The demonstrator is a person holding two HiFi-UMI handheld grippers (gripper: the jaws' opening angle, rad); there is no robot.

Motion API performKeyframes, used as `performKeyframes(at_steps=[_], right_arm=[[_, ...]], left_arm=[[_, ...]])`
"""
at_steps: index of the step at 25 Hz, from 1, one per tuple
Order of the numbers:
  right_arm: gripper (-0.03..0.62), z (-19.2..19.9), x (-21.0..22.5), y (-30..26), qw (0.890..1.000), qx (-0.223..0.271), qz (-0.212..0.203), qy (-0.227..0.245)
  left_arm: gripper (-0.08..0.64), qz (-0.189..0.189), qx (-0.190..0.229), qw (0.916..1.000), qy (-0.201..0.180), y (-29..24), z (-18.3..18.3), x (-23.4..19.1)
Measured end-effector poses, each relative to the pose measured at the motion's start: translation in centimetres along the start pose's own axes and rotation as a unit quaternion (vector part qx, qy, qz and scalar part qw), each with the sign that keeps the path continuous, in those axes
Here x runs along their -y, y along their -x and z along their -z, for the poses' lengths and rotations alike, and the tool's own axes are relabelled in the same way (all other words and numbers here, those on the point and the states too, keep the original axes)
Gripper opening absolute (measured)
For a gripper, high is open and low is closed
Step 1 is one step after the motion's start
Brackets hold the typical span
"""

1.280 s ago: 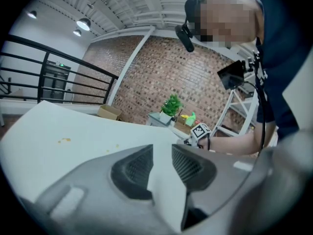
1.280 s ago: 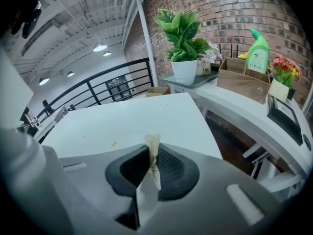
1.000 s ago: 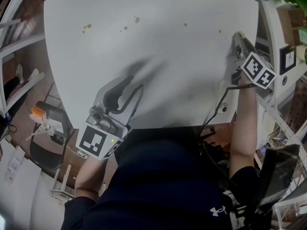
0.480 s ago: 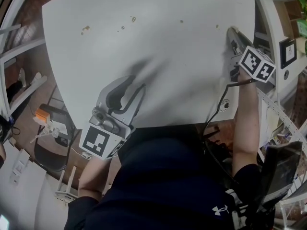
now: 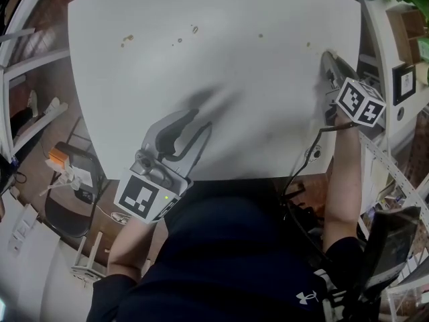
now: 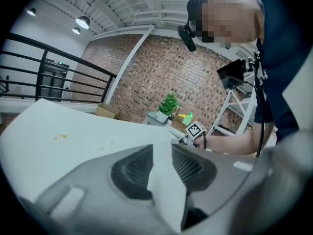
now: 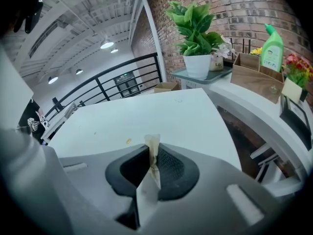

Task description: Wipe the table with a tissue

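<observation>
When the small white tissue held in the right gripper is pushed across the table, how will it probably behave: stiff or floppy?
Probably floppy: the small white tissue is a thin folded strip, only its tip beyond the shut right gripper. Likely very light, so it needs pressing onto the white table. Its brown-stained tip may tear if dragged hard.

in the right gripper view a potted plant [image 7: 195,31] in a white pot stood at one o'clock, before a brick wall [image 7: 239,6]. at its four o'clock a green bottle [image 7: 271,45] showed above a brown box [image 7: 255,80], with red flowers [image 7: 296,63] just beside. a black railing [image 7: 115,80] ran at ten o'clock under ceiling lamps [image 7: 106,44]. in the head view a dark chair [image 5: 60,213] sat at eight o'clock.
</observation>
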State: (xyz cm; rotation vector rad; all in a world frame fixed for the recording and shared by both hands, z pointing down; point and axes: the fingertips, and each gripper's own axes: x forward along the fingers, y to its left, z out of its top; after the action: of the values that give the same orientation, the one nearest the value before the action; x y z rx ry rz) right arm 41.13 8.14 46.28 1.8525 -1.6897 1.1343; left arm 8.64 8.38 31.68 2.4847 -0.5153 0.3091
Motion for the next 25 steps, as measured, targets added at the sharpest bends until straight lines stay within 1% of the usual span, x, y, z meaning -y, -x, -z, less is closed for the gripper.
performKeyframes(at_steps=[3, 7, 14, 19, 25], right_arm=[[0.034, -0.3, 0.3, -0.2, 1.000, 0.006, 0.010, 0.002], [0.034, -0.8, -0.3, -0.7, 1.000, 0.010, 0.018, 0.003], [0.034, -1.1, -1.8, -1.2, 1.000, 0.013, -0.004, -0.003], [0.034, -1.1, -3.1, -1.7, 1.000, 0.008, -0.017, 0.002], [0.034, -1.2, -4.5, -2.2, 0.999, 0.005, -0.034, 0.002]], left_arm=[[0.118, -0.002, 0.003, 1.0000, 0.001, 0.2, -0.1, 0.0], [0.118, -0.007, 0.004, 1.0000, 0.004, 0.8, 0.0, -0.3], [0.118, -0.012, 0.007, 0.9999, 0.008, 1.7, 0.0, -0.9], [0.118, -0.012, 0.010, 0.9998, 0.011, 2.2, 0.0, -1.0], [0.118, -0.020, 0.010, 0.9996, 0.019, 2.9, 0.2, -1.6]])
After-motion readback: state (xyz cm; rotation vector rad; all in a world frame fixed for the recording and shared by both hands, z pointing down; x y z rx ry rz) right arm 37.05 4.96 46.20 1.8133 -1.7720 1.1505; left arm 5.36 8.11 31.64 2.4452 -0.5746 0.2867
